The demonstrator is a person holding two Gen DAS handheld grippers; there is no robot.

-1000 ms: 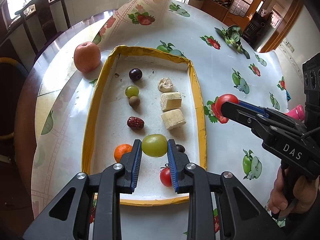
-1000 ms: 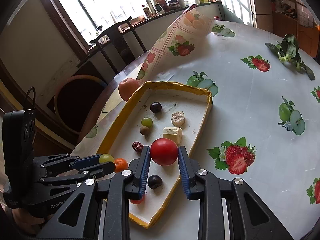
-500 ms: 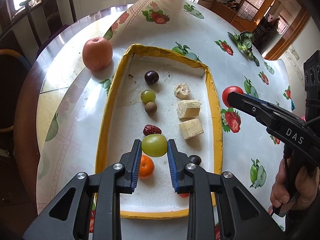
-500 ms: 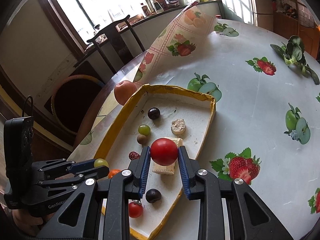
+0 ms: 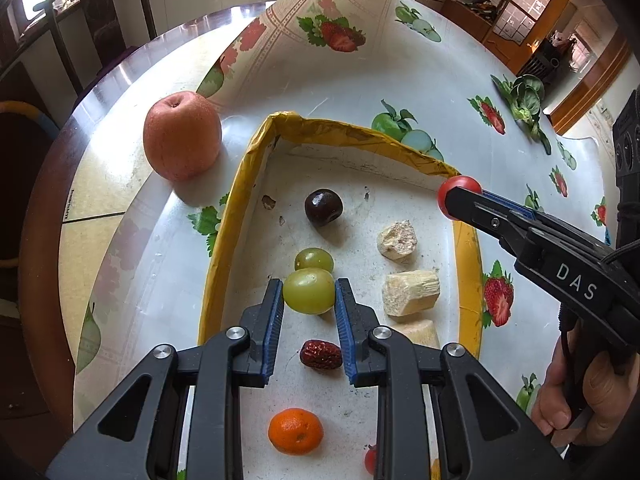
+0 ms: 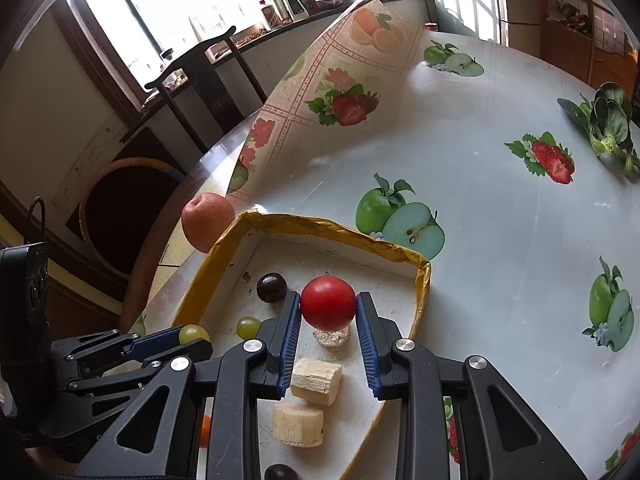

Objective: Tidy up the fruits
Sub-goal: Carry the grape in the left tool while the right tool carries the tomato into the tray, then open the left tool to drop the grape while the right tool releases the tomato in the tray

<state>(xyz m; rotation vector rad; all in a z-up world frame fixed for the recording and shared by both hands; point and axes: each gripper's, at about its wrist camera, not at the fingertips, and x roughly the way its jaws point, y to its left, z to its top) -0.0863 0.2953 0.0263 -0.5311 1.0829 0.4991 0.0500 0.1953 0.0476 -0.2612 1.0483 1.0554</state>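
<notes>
My left gripper (image 5: pixel 308 298) is shut on a large green grape (image 5: pixel 308 290), held over the yellow-rimmed tray (image 5: pixel 224 248). Just beyond it in the tray lie a smaller green grape (image 5: pixel 314 259) and a dark plum (image 5: pixel 323 207); under the fingers are a red date (image 5: pixel 321 354) and a small orange (image 5: pixel 295 431). My right gripper (image 6: pixel 328 312) is shut on a red tomato (image 6: pixel 328 303) above the tray's far right part, over the pale cane pieces (image 6: pixel 316 382). The right gripper with its tomato (image 5: pixel 458 192) shows in the left wrist view at the tray's right rim.
A big red apple (image 5: pixel 182 136) stands on the table left of the tray. The fruit-print tablecloth (image 6: pixel 500 152) curls up at the back. A leafy green vegetable (image 6: pixel 608 120) lies far right. A wooden chair (image 6: pixel 200 76) stands beyond the table. A hand (image 5: pixel 588 396) holds the right gripper.
Both grippers have moved forward toward the tray's far end and a little lower, each keeping its fruit. The apple and the tray's far rim now look closer.
</notes>
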